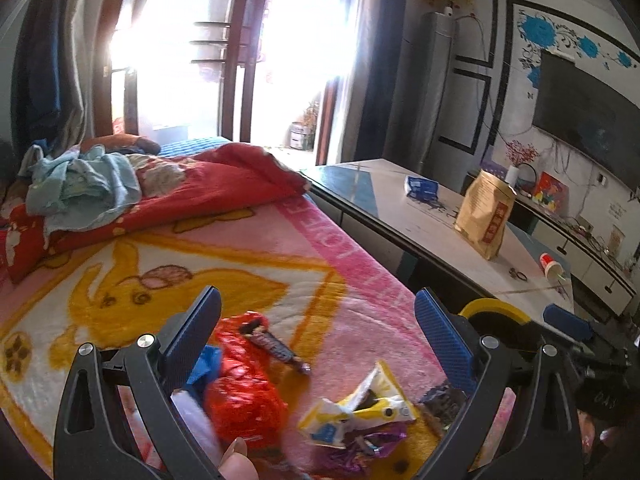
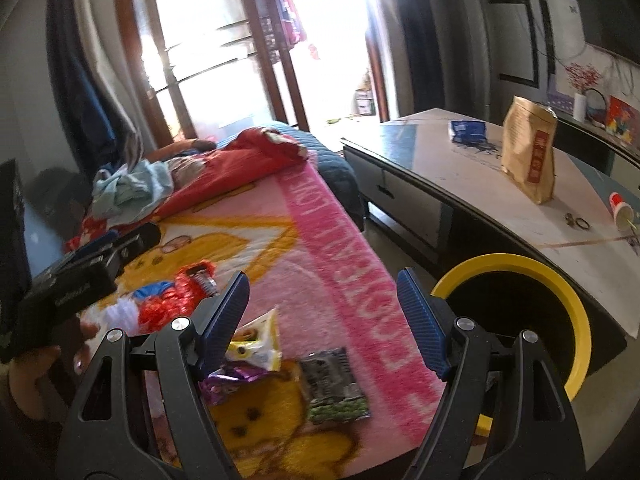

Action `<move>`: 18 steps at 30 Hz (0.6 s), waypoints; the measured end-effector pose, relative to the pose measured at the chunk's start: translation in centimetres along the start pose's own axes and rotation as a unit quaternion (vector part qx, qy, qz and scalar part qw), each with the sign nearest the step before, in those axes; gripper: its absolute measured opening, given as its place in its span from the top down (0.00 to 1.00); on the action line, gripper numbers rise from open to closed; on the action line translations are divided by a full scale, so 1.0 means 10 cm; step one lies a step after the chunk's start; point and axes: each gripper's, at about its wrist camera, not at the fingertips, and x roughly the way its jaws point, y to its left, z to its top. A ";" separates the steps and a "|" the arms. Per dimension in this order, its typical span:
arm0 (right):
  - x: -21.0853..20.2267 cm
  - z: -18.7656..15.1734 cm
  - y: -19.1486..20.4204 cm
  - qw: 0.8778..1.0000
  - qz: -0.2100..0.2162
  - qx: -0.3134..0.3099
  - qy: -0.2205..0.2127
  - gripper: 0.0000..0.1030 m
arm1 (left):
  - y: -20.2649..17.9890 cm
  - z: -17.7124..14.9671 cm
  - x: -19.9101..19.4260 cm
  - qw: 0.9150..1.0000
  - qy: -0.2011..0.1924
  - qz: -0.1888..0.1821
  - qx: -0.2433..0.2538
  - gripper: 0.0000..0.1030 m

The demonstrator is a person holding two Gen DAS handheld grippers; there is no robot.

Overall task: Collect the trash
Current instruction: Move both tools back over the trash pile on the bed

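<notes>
Lying below right tool (image 2: 320,300): wrappers (image 2: 334,384).

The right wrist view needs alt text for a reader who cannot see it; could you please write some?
The open right tongs hover over snack wrappers on a pink and yellow cartoon blanket: a yellow and white wrapper, a crumpled purple foil wrapper and a grey and green packet. A yellow-rimmed black bin stands at right, beside a low table.

Left hand-held gripper (image 1: 318,326) agape, right hand-held gripper (image 2: 322,300) likewise — both angled downward, empty
</notes>
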 end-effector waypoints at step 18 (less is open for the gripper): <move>0.10 -0.29 0.60 0.995 0.046 -0.081 0.033 0.34 | 0.57 -0.03 -0.16 0.999 -0.002 0.043 -0.029 0.08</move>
